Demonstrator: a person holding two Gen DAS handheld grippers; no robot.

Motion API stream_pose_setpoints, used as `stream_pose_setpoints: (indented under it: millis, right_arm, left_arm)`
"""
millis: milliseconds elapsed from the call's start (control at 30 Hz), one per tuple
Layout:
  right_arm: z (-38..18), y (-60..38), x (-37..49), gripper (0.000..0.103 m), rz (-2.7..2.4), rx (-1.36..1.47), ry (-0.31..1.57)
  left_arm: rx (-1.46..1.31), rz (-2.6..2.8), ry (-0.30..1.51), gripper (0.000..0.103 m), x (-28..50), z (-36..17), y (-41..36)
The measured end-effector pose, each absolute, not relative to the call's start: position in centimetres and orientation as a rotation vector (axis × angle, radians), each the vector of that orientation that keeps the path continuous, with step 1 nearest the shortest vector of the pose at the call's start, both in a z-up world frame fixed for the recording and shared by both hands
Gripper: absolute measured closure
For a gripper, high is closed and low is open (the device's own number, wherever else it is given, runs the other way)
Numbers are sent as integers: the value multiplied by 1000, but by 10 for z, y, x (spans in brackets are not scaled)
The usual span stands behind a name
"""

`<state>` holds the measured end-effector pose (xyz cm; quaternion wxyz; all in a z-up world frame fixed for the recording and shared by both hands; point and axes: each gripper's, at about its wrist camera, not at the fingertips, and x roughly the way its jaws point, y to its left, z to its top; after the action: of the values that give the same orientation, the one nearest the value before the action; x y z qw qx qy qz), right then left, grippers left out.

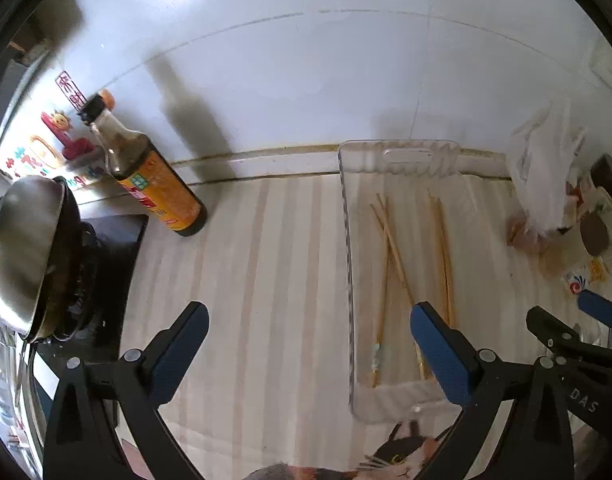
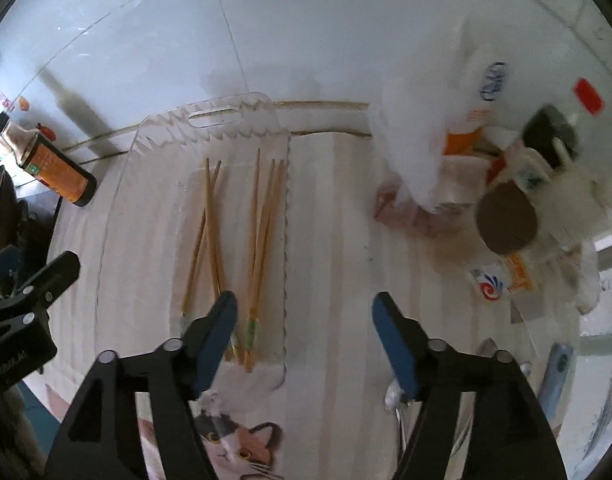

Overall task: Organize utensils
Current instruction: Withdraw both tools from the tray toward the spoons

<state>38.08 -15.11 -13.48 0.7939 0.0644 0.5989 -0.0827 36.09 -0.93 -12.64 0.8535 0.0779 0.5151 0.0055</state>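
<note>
Several wooden chopsticks (image 2: 262, 236) lie in two loose bunches on a clear plastic tray (image 2: 130, 208) on the striped counter; they also show in the left wrist view (image 1: 390, 240) on the same tray (image 1: 348, 264). My right gripper (image 2: 304, 312) is open and empty, hovering just right of the chopsticks' near ends. My left gripper (image 1: 308, 326) is open and empty, left of the tray, its right finger over the tray's near corner. A metal spoon (image 2: 400, 412) lies under the right gripper's right finger.
A soy sauce bottle (image 1: 154, 172) stands at the back left beside a stove with a steel wok (image 1: 24, 248). White plastic bags (image 2: 418, 128) and jars (image 2: 508, 220) crowd the back right. A cat-print cloth (image 2: 234, 444) lies at the counter's front edge.
</note>
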Motion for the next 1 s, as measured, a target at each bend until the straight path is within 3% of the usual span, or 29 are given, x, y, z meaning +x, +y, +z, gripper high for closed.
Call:
stream_pose_setpoints:
  millis: [67, 167, 500, 700, 867, 1000]
  right_arm:
    - [-128, -149, 365, 12, -195, 128, 1258]
    - [-115, -143, 344, 2, -239, 88, 1209]
    - [-56, -127, 283, 1, -326, 48, 1031]
    - [-31, -127, 250, 1, -262, 163, 924]
    - [-22, -152, 226, 1, -247, 251, 842]
    - [-31, -192, 211, 1, -313, 286, 879]
  left_arm:
    - [154, 17, 1066, 0, 353, -121, -6]
    - [137, 20, 1032, 0, 337, -111, -1]
    - [104, -40, 942, 0, 281, -74, 8]
    - [94, -15, 870, 0, 257, -53, 6]
    - [124, 59, 818, 0, 247, -52, -9]
    - [147, 59, 836, 0, 248, -67, -33]
